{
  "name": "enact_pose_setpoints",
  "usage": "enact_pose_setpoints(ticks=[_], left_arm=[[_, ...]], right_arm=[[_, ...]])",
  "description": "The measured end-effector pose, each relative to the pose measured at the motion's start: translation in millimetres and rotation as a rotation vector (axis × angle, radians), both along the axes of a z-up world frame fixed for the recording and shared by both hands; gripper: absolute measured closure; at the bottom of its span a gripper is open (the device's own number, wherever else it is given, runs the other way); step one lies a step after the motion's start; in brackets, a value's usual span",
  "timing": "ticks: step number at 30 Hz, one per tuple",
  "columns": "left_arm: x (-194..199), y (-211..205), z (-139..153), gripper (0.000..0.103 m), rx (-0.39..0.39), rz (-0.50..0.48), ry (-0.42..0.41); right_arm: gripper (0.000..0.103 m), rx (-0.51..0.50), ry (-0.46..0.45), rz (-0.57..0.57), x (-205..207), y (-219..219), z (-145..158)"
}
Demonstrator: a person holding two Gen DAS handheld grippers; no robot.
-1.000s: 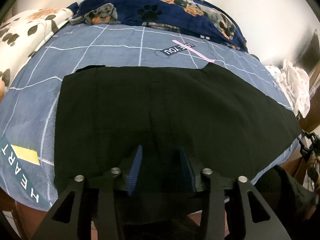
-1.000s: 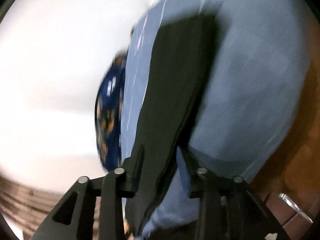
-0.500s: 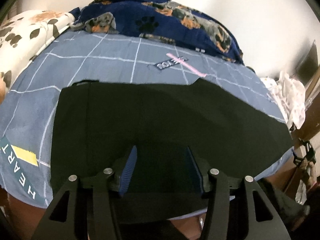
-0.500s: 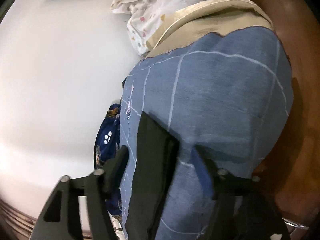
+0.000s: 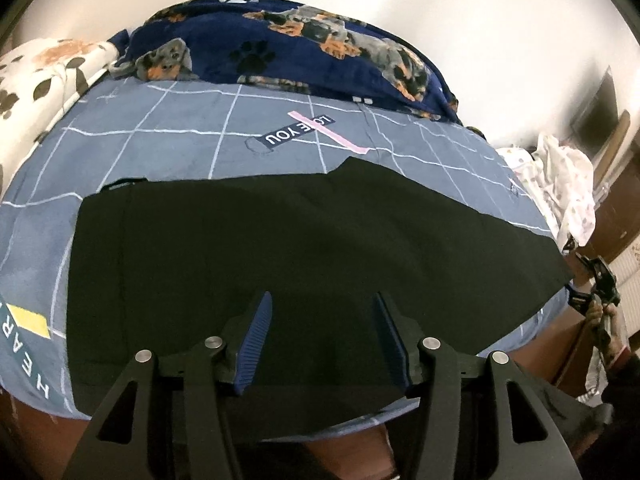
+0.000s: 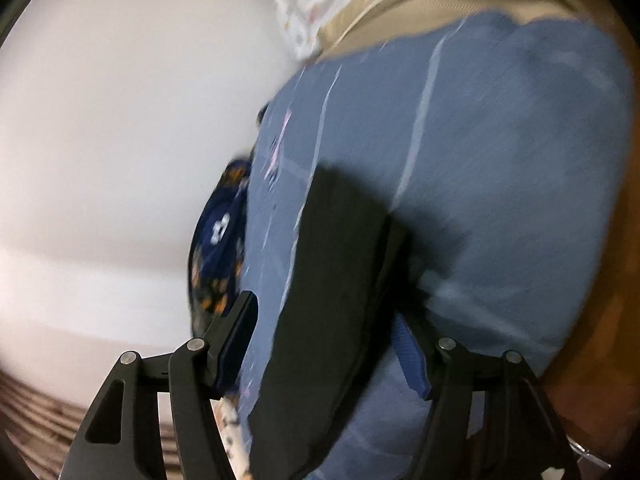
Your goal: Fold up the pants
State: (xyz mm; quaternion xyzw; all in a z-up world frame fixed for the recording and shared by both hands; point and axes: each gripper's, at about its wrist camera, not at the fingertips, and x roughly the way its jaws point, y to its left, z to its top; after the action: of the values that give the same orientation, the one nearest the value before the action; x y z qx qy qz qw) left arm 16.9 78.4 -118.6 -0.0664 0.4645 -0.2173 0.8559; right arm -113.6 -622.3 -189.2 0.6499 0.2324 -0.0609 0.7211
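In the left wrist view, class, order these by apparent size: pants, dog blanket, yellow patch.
1. pants
2. dog blanket, though it lies farther off, so its true size is unsure
3. yellow patch

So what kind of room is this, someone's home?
Most likely a bedroom: black pants lie on a bed with a blue grid-pattern sheet, a navy dog-print blanket bunched against the white wall.

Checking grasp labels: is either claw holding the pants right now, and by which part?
Neither. The left claw and right claw are both open above the black pants, which lie flat on the bed.
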Motion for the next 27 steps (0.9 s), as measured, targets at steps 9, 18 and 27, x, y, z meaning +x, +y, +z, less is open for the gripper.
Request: enact_pose_setpoints(ticks=[9,18,27], left_arm=[[-3.4,0.9,3.2,0.049,-0.018,0.006,-0.021],[-6.4,1.6,5.1,0.049,-0.006,0.045,0.005],[-13.4,0.1,13.0,0.036,0.086,0.083,-0.047]], right_arm=[[0.092,-0.052,0.078,0.006,18.8,11.8,-4.3],[0.095,-0.110,0.131,-0.001,21.9,21.1,3.1],[0.095,-0.232,0.136,0.030,35.8,42.6,33.2]])
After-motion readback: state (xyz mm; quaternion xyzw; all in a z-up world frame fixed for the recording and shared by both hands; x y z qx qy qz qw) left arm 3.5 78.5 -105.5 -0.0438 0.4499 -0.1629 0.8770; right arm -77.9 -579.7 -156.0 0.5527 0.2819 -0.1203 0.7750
